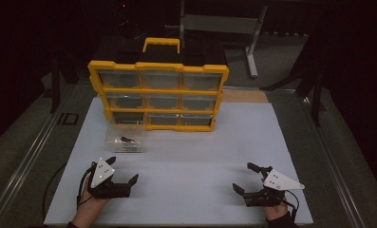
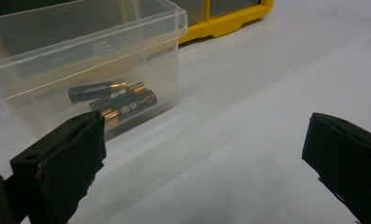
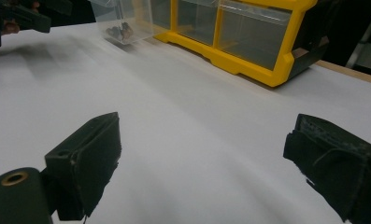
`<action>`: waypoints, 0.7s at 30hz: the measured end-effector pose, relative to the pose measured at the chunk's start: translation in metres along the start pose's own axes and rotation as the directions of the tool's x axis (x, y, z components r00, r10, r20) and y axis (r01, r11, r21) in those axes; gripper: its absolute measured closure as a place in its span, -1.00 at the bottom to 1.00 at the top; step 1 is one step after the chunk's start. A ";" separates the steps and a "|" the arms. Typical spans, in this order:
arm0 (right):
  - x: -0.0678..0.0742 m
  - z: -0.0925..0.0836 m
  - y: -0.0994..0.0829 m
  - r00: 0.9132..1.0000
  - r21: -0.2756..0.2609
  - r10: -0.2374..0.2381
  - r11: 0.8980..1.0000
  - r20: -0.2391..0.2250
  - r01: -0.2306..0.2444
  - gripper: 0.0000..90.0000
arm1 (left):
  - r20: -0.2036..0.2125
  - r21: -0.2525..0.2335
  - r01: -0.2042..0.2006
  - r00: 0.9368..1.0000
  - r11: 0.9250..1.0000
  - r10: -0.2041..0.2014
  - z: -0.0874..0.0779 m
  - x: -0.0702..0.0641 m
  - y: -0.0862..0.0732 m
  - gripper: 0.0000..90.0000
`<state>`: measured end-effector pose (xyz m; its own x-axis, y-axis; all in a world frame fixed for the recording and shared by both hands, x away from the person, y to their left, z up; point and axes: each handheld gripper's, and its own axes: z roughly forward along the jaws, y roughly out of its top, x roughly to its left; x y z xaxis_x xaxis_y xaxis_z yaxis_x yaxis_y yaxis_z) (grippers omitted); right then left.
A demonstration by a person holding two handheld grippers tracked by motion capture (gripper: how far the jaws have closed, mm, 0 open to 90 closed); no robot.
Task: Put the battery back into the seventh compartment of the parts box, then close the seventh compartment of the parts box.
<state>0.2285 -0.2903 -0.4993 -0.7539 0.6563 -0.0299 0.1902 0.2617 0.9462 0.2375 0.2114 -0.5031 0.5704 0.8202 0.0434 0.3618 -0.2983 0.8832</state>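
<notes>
A yellow organizer [image 1: 158, 94] with several clear drawers stands upright at the back of the white board; its corner [image 3: 248, 42] also appears in the right gripper view. One clear drawer [image 1: 125, 138] sits out on the board in front of it, holding batteries [image 2: 114, 99]. My left gripper [image 1: 124, 172] rests near the front left, open and empty, just short of that drawer [image 2: 89, 56]. My right gripper [image 1: 246, 176] lies at the front right, open, nothing between its jaws. The drawer [image 3: 127, 18] and the left gripper [image 3: 15, 18] appear far off in the right gripper view.
The white board [image 1: 195, 156] covers the tabletop between both grippers. A metal stand [image 1: 252, 42] sits behind the organizer. A metal rail [image 1: 29, 156] runs along the table's left side.
</notes>
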 end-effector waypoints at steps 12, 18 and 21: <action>0.001 0.001 0.000 1.000 0.006 -0.001 1.000 0.001 0.001 -0.80 | 0.018 0.001 -0.019 1.000 1.000 0.019 -0.004 -0.004 0.005 -1.00; 0.000 0.000 0.001 1.000 0.003 -0.002 1.000 0.006 0.002 -0.80 | 0.016 -0.016 0.048 0.999 0.999 -0.047 -0.015 -0.005 0.022 -1.00; 0.000 0.000 0.001 1.000 0.003 -0.003 1.000 0.006 0.003 -0.80 | 0.023 -0.025 0.051 0.998 0.998 -0.050 -0.018 -0.007 0.029 -1.00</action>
<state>0.2287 -0.2902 -0.4987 -0.7505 0.6599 -0.0343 0.1899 0.2652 0.9453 0.2306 0.2059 -0.4688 0.5680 0.8229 -0.0113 0.3719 -0.2444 0.8955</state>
